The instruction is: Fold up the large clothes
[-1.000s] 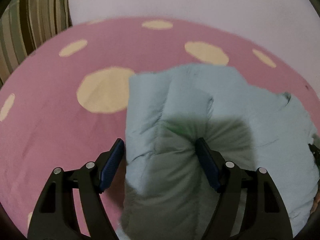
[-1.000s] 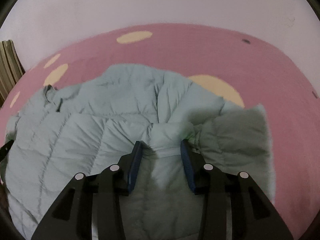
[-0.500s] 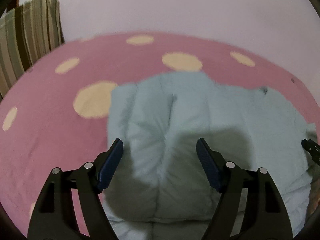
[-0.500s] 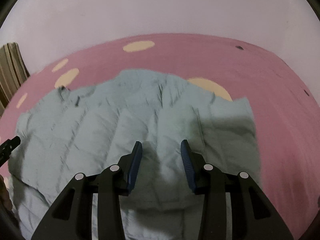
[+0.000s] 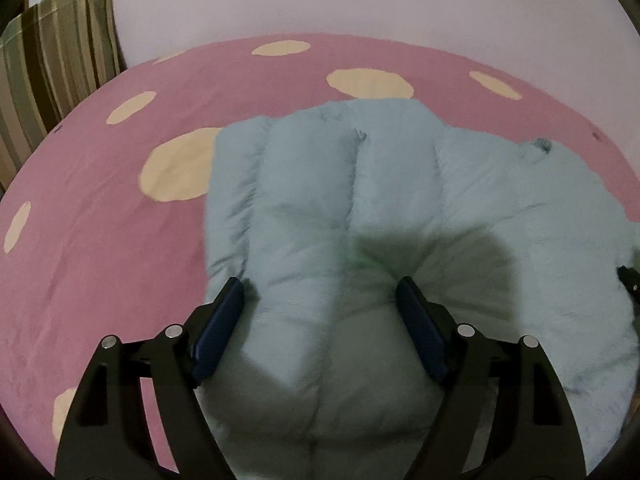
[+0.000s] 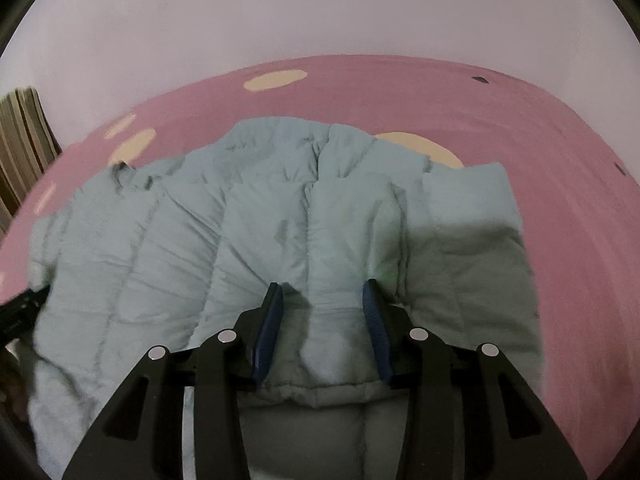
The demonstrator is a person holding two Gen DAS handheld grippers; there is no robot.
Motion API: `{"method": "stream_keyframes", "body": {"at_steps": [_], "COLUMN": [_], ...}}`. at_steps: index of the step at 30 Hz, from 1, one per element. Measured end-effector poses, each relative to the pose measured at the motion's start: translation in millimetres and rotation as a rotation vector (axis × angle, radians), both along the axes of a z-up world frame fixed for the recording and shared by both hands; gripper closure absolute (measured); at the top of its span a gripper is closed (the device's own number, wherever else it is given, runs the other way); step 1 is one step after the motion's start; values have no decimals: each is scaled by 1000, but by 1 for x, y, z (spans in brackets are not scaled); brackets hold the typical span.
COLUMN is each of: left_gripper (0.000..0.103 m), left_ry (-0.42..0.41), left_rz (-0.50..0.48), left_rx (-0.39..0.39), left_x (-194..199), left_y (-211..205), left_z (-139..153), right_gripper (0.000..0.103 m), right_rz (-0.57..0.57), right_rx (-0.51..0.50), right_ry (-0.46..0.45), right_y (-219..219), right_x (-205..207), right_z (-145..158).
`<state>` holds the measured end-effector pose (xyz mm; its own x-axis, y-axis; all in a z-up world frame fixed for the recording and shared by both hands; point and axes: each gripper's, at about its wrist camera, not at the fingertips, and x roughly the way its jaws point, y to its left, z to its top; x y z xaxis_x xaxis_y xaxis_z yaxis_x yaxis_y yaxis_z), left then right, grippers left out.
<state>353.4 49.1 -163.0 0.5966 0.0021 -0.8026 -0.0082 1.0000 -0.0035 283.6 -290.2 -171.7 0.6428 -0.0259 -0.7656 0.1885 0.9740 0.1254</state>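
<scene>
A pale blue quilted puffer jacket [image 5: 360, 200] lies on a pink bed sheet with cream dots [image 5: 100, 220]. My left gripper [image 5: 320, 292] is open wide, its blue pads straddling a padded fold at the jacket's left edge. In the right wrist view the jacket [image 6: 240, 220] spreads to the left, and my right gripper [image 6: 322, 292] is open with a ridge of fabric between its pads, over a folded hem edge. The other gripper's black tip shows at the left edge [image 6: 20, 312].
A pale wall [image 5: 360, 0] stands behind the bed. A green and brown striped cushion [image 5: 52, 72] stands at the far left. Bare pink sheet [image 6: 560, 160] lies to the right of the jacket.
Both grippers dipped back down onto the jacket after lifting a little. The folded-over layer now lies flatter on the jacket. Both grippers stayed open.
</scene>
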Motion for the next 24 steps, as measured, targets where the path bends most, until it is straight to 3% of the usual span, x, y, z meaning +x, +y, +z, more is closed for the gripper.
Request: {"method": "stream_keyframes", "body": {"at_steps": [2,7,17,20,24], "left_gripper": [24,23,23,23,23], "left_ry": [-8,-29,38,67,79], "left_rz": [-1,-12,5,-9,-23], "left_rx": [-36,-97,-249,-315,-330], "left_x": [-20,-89,-223,-247,-270], "left_y": [11,43,100,103,103], "left_z": [11,27,17,11,4], "right_gripper": [44,37,37,37,37], "right_rz": [-7,-20,-73,-72,-44], "right_rx": [23,41,117,173,214], "right_ry": [-17,-52,11,36,64], "right_y": [-4,-18,-47,-46,-35], "right_x": [-19,-93,-224,-251,-279], "right_z": [12,36,20,10,-5]}}
